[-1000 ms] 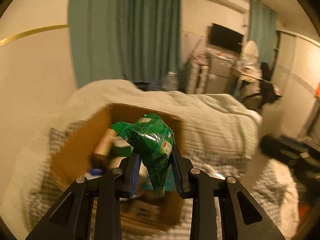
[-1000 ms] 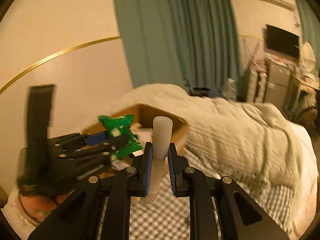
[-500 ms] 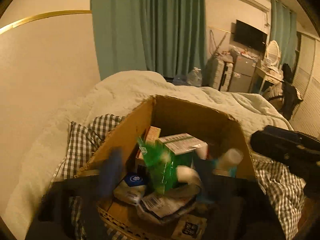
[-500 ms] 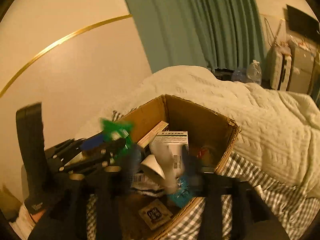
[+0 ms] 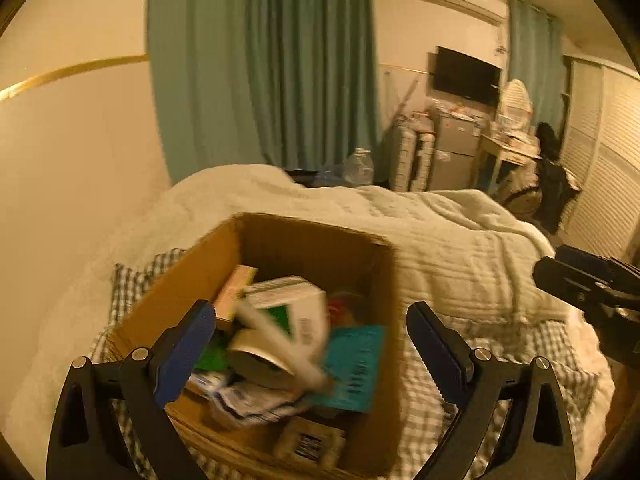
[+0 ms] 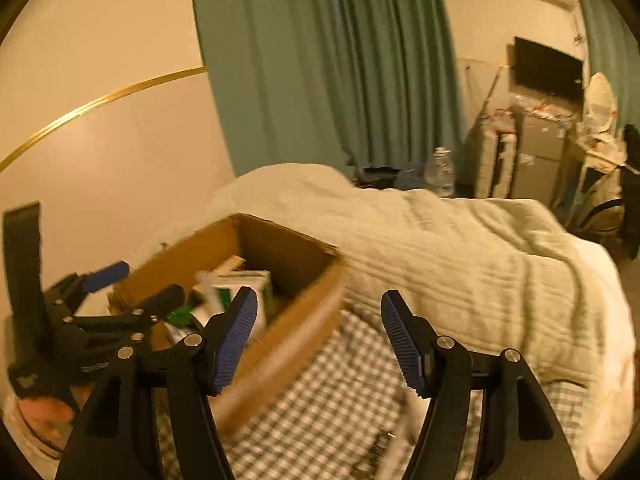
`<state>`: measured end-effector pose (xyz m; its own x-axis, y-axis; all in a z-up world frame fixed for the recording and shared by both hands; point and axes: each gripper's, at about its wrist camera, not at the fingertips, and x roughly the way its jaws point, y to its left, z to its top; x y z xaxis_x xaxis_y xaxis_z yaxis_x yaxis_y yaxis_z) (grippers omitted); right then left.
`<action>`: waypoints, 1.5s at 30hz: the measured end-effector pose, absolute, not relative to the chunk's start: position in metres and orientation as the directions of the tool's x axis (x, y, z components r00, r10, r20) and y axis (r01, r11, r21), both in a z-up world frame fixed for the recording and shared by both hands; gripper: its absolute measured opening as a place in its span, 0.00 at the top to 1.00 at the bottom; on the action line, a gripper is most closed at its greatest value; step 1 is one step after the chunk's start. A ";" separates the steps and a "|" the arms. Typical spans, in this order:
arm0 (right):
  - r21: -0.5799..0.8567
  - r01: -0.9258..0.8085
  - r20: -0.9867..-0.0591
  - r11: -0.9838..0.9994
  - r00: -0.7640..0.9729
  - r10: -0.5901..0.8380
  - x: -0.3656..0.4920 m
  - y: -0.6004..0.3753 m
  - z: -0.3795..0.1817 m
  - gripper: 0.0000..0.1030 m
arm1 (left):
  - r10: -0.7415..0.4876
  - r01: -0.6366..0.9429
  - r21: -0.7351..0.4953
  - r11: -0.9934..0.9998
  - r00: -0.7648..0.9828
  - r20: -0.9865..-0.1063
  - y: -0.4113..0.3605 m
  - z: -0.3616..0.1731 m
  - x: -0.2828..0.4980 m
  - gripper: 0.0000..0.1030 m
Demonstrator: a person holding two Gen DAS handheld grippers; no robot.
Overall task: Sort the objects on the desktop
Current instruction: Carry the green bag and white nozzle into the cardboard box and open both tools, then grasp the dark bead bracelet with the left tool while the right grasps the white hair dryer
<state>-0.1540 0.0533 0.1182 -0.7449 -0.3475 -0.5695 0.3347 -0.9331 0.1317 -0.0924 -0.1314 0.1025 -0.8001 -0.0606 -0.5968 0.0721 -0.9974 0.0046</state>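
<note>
An open cardboard box [image 5: 304,240] stands on the checked sheet of a bed, and it also shows in the right wrist view [image 6: 280,248]. It holds several items: a white-and-green carton [image 5: 292,304], a white tube [image 5: 280,344], a teal packet [image 5: 354,364] and a green snack bag [image 5: 210,354] low at the left. My left gripper [image 5: 312,348] is open and empty just above the box's near side. My right gripper [image 6: 316,332] is open and empty over the box's right edge. The left gripper [image 6: 108,292] also shows at the left of the right wrist view.
A cream quilt [image 5: 440,232] covers the bed behind the box. Checked sheet [image 6: 328,412] lies in front and right of it. A wall is at the left, green curtains [image 5: 272,64] behind. A bottle [image 6: 440,172], fridge and cluttered desk stand at the far right.
Both grippers moved over the box and opened. The left let go of the green snack bag and the right let go of the white tube; both now lie in the box.
</note>
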 end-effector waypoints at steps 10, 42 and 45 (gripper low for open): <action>0.001 0.194 -0.556 -0.981 -0.815 -0.161 -0.085 0.134 0.120 0.38 | 0.052 -0.111 0.047 -0.993 -0.748 -0.662 -0.015 0.070 -0.065 0.00; 0.165 0.098 -0.865 -0.981 -0.463 -0.192 -0.196 0.166 -0.138 0.38 | 0.157 -0.316 -0.015 -0.949 -0.427 -0.891 0.050 -0.146 -0.162 0.38; 0.176 0.090 -0.864 -0.980 -0.463 -0.197 -0.197 0.169 -0.140 0.38 | 0.145 -0.356 0.020 -0.934 -0.429 -0.891 0.063 -0.150 -0.159 0.34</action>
<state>-0.1970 0.1685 -0.1398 -0.4630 -0.1971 -0.8642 0.0896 -0.9804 0.1756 -0.1589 0.0625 -0.1497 -0.4293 0.1450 -0.8914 -0.3562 -0.9342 0.0196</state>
